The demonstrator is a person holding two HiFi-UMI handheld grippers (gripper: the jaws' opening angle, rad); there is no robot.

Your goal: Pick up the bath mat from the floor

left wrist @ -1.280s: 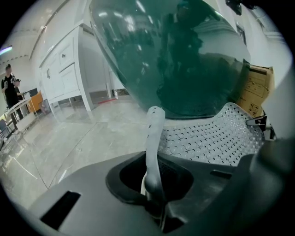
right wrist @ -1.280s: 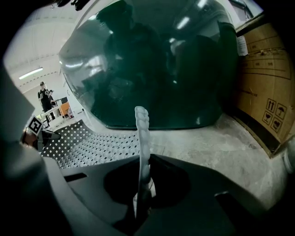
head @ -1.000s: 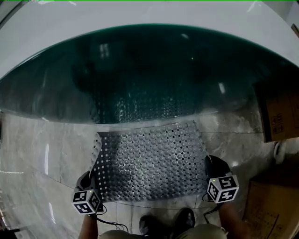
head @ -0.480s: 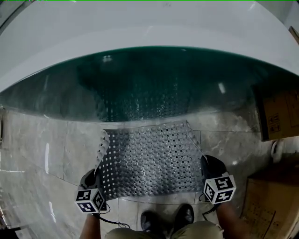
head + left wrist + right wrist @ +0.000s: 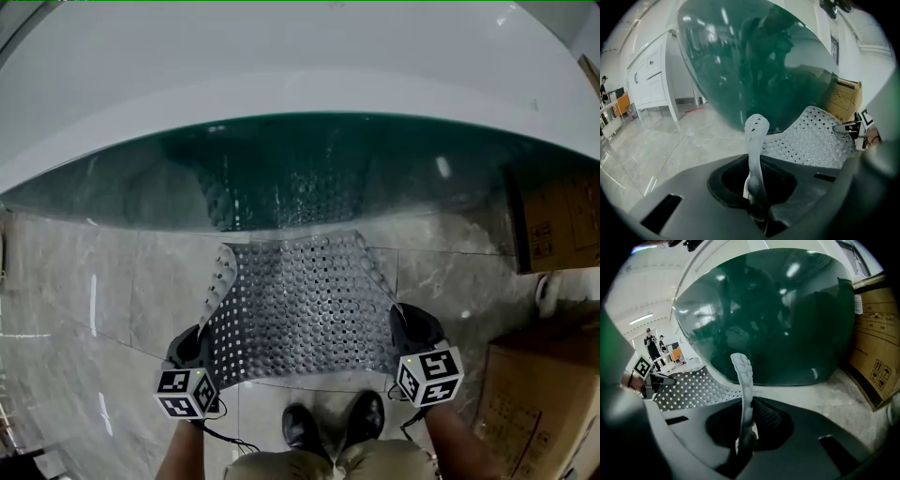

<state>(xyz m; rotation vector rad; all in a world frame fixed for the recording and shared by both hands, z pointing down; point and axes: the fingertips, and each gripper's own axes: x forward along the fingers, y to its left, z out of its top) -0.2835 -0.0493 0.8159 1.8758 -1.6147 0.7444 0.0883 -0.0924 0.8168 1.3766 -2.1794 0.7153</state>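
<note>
Head view: left gripper point(image 5: 204, 345) has its jaws clamped on the near left corner of the bath mat point(image 5: 305, 305), with the mat's edge curling upward. The mat spans the marble floor point(image 5: 84, 291) toward the green tub point(image 5: 309, 159), near edge raised. Right gripper point(image 5: 401, 330) has its jaws pinching the near right corner. A cardboard box point(image 5: 553, 216) sits far right.

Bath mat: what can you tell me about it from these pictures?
The bath mat is pale grey and rubbery-looking, covered in small holes. Its near corners are pinched in the left gripper and right gripper, edges curling up; its far edge seems to rest on the floor beside the green tub.
</note>
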